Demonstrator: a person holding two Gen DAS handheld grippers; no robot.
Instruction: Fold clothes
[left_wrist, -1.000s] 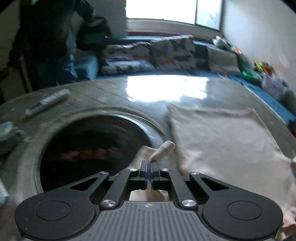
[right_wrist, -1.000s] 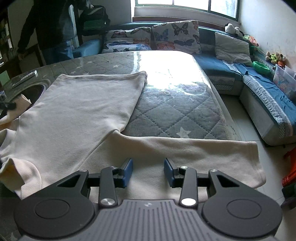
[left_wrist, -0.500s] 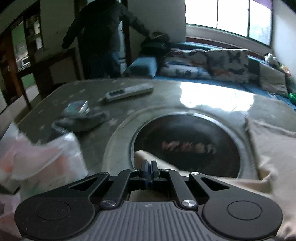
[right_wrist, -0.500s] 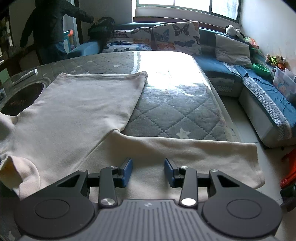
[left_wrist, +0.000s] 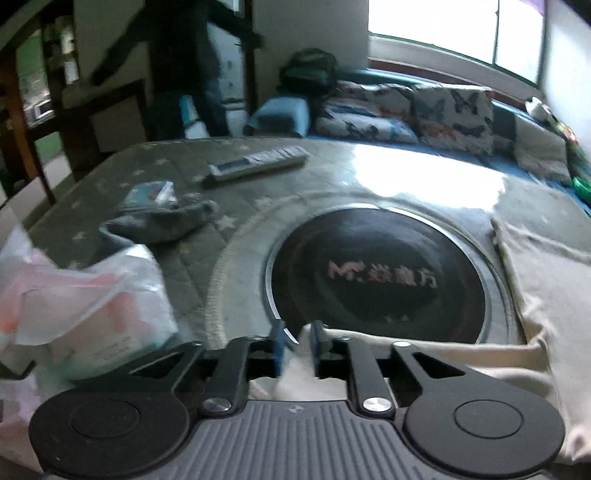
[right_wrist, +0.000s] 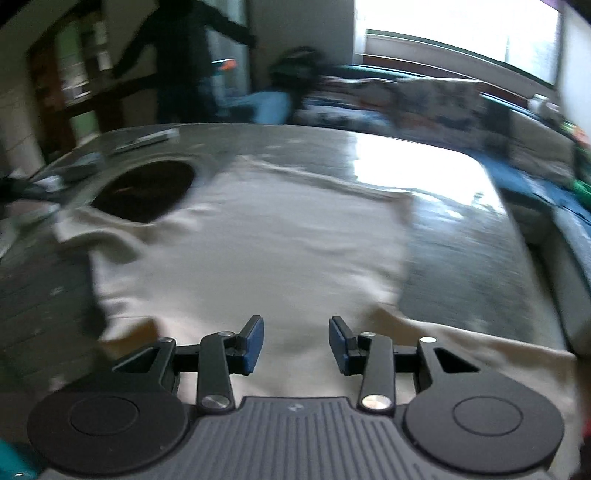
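Observation:
A cream long-sleeved top (right_wrist: 280, 236) lies spread on the quilted grey table (right_wrist: 461, 258). In the left wrist view one sleeve (left_wrist: 424, 350) stretches across the near rim of the round black cooktop (left_wrist: 376, 277). My left gripper (left_wrist: 297, 341) has its jaws slightly apart with the sleeve's cuff lying loose between them. My right gripper (right_wrist: 296, 339) is open and empty, hovering just above the top's near part, with the other sleeve (right_wrist: 480, 347) running off to the right.
A remote (left_wrist: 258, 162), a grey cloth with a small packet (left_wrist: 162, 218) and a plastic bag (left_wrist: 77, 295) sit on the table's left side. A person in dark clothes (left_wrist: 184, 66) stands behind. A sofa with cushions (left_wrist: 424, 110) lines the back.
My left gripper carried the sleeve leftward over the cooktop and its jaws have parted. My right gripper has swung left over the top and the view is blurred.

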